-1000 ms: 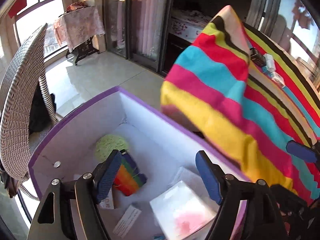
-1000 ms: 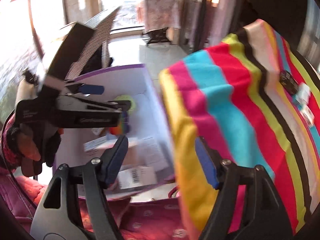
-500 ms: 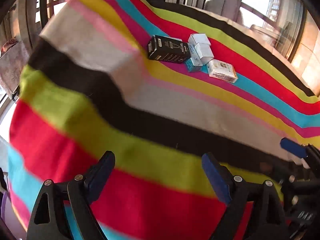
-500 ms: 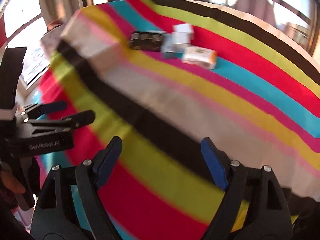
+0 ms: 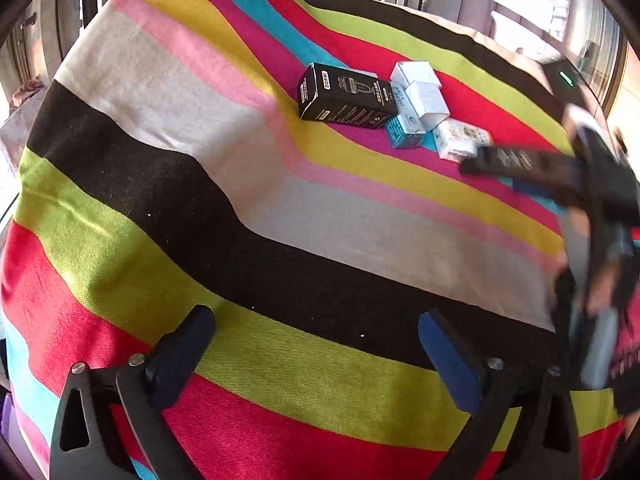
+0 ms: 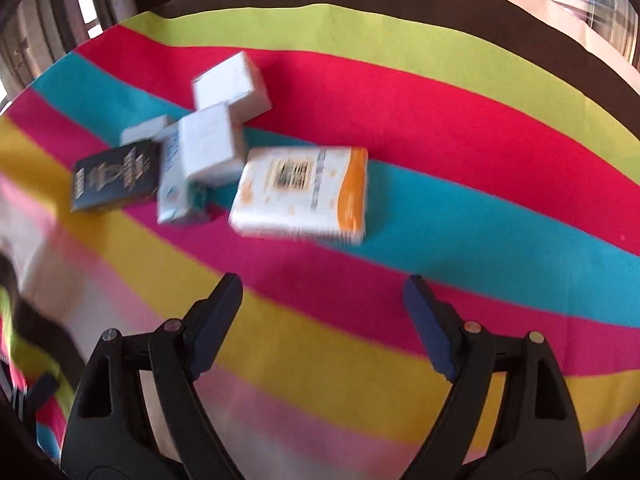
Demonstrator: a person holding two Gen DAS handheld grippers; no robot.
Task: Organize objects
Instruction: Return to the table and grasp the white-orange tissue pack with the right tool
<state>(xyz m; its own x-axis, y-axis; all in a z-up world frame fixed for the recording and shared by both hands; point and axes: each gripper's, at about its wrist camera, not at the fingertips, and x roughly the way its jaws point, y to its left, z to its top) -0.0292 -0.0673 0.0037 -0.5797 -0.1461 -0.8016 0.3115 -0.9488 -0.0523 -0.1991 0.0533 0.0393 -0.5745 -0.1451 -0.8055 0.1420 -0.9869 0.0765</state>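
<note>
while both grippers' fingers (image 6: 216, 320) gape empty, small boxes (image 6: 208, 148) clustered touching on striped cloth (image 5: 280, 208)

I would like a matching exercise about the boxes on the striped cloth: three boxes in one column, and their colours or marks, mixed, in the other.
Things:
1. box nearest the right hand-held gripper
2. box farthest left in the right wrist view
3. box lying on top of the others

Marks:
a. plain white
b. black with pale print
c. white with an orange end and a barcode

Pairs: 1-c, 2-b, 3-a
</note>
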